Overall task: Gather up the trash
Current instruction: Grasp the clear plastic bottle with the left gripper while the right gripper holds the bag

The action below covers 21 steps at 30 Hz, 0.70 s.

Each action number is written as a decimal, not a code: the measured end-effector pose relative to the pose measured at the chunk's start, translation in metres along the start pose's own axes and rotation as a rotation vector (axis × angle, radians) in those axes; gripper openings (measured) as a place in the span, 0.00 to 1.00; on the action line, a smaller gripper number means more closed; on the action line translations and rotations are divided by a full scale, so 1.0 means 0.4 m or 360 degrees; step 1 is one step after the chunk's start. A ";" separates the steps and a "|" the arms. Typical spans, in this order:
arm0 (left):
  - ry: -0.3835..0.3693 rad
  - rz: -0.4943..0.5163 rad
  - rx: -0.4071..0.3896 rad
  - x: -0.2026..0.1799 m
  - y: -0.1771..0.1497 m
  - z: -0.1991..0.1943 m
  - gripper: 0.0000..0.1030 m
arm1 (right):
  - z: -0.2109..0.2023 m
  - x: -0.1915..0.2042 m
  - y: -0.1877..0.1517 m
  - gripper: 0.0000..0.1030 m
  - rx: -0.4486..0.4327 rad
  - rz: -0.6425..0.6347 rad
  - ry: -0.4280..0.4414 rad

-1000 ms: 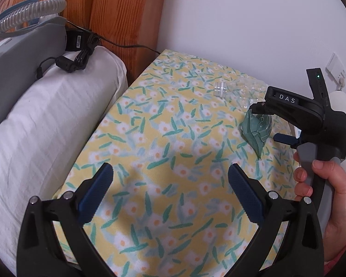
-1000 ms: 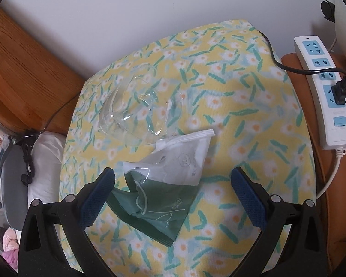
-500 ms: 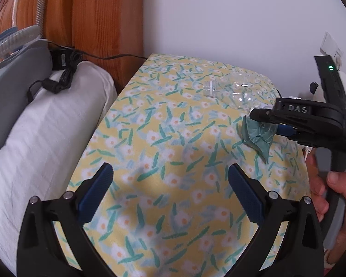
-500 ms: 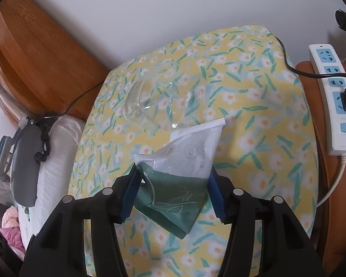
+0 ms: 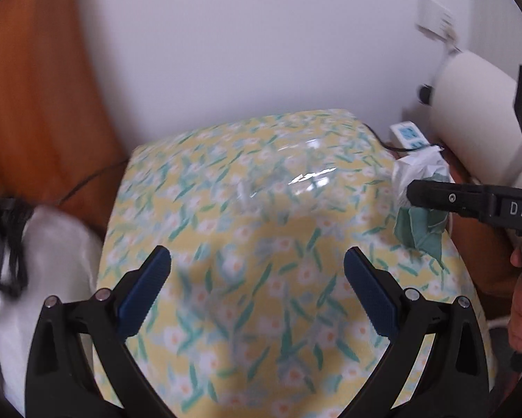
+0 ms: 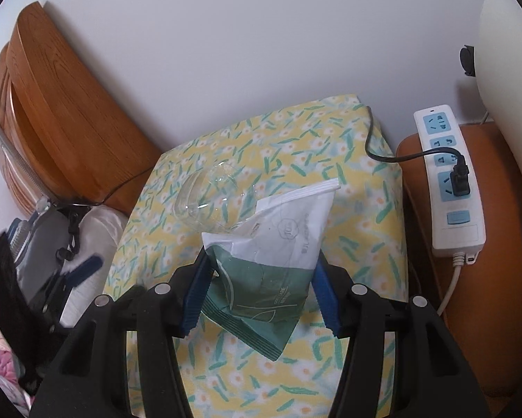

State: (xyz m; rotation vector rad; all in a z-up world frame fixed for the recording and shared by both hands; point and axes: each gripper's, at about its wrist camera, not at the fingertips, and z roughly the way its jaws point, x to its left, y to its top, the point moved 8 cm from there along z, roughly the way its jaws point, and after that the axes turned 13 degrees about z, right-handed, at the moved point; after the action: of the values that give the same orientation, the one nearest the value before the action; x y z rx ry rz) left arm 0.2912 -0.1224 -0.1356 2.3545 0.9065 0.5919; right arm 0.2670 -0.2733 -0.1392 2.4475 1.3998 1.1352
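My right gripper point(image 6: 261, 292) is shut on a green and white plastic wrapper point(image 6: 271, 261) and holds it above the flowered tablecloth point(image 6: 358, 230). The wrapper also shows in the left wrist view point(image 5: 421, 209), pinched in the right gripper point(image 5: 414, 195) at the table's right side. A clear crumpled plastic cup point(image 6: 208, 202) lies on the cloth behind the wrapper; it shows faintly in the left wrist view point(image 5: 295, 181). My left gripper point(image 5: 257, 285) is open and empty over the near part of the cloth point(image 5: 247, 313).
A white power strip point(image 6: 449, 181) with a black plug lies on an orange stool at the right. A wooden headboard point(image 6: 62, 115), white pillow point(image 5: 52, 261) and grey device with a hose point(image 6: 41, 244) are at the left. A white wall is behind.
My right gripper closed on the wrapper and lifted it off the cloth. My left gripper swung right, toward the wall and the clear cup, staying open.
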 end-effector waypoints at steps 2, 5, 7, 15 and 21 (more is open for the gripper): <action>-0.0076 0.0146 -0.0004 -0.006 0.036 0.029 0.92 | -0.001 -0.008 0.003 0.53 0.0010 0.0011 0.0029; -0.0138 0.0322 0.0016 0.002 0.072 0.079 0.92 | 0.000 -0.019 0.008 0.54 0.0021 0.0025 0.0079; -0.0192 0.0409 0.0054 0.008 0.092 0.123 0.92 | -0.001 -0.020 0.008 0.54 0.0020 0.0026 0.0099; -0.0490 0.0710 0.0094 -0.030 0.129 0.212 0.93 | 0.001 -0.044 0.022 0.54 0.0008 0.0072 0.0171; -0.0617 0.0828 0.0059 -0.077 0.157 0.268 0.92 | 0.002 -0.051 0.021 0.54 0.0005 0.0082 0.0188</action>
State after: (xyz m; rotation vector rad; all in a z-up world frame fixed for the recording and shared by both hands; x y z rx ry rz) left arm 0.3604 -0.2185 -0.1837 2.6185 0.1303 0.2858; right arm 0.2675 -0.2939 -0.1477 2.4693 1.3768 1.3092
